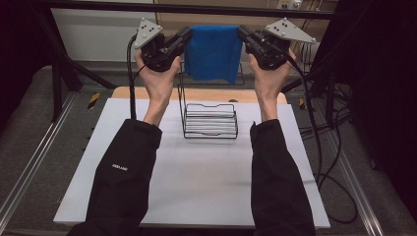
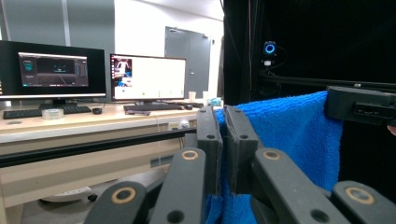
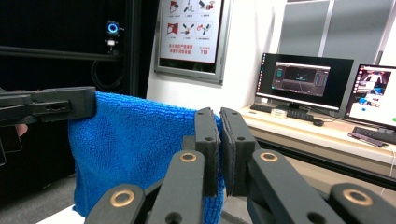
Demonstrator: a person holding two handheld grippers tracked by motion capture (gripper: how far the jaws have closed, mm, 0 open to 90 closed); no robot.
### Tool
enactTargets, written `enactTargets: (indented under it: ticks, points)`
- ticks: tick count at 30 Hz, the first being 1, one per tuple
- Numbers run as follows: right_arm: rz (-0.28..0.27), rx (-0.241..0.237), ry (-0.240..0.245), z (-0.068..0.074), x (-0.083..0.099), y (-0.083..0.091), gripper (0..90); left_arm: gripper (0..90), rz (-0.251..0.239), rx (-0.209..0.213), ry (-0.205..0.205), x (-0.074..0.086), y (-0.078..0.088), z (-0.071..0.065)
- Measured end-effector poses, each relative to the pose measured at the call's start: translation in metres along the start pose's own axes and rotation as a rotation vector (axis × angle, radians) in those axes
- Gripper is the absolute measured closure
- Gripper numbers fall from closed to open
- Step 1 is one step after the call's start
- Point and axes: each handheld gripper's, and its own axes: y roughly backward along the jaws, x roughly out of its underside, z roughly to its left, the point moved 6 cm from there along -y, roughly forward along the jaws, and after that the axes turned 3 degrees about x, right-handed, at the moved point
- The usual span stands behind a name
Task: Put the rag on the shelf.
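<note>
A blue towel (image 1: 213,51) hangs stretched between both grippers, high above the far side of the table. My left gripper (image 1: 186,35) is shut on the towel's upper left corner, and my right gripper (image 1: 243,32) is shut on its upper right corner. In the left gripper view the towel (image 2: 289,140) is pinched between the closed jaws of my left gripper (image 2: 222,116), with the other gripper's jaws at its far corner. In the right gripper view my right gripper (image 3: 219,119) clamps the towel (image 3: 135,149) the same way. Below the towel stands a black wire rack (image 1: 210,118).
The wire rack sits on a white tabletop (image 1: 196,182) with a wooden board (image 1: 206,94) at its far edge. Black cables (image 1: 319,147) trail off the right side. Monitors (image 2: 98,77) on a desk stand beyond the workspace.
</note>
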Motion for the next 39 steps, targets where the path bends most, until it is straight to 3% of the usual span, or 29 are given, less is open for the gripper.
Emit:
enactTargets:
  ticks: [5,20,30,39]
  points:
    - [0.012,-0.007,0.003,-0.001,0.006,-0.005,86.7,85.5,0.007,0.004,0.008,0.007,-0.002,0.004]
    - [0.074,-0.035,-0.011,0.000,0.037,0.001,86.5,85.5,0.062,0.025,-0.037,0.031,0.004,0.003]
    - [0.095,-0.045,-0.029,0.003,0.052,0.008,86.5,85.5,0.092,0.048,-0.009,0.049,0.012,0.000]
    - [0.122,-0.062,-0.025,0.009,0.058,0.017,86.5,85.4,0.122,0.066,-0.023,0.054,0.019,-0.001]
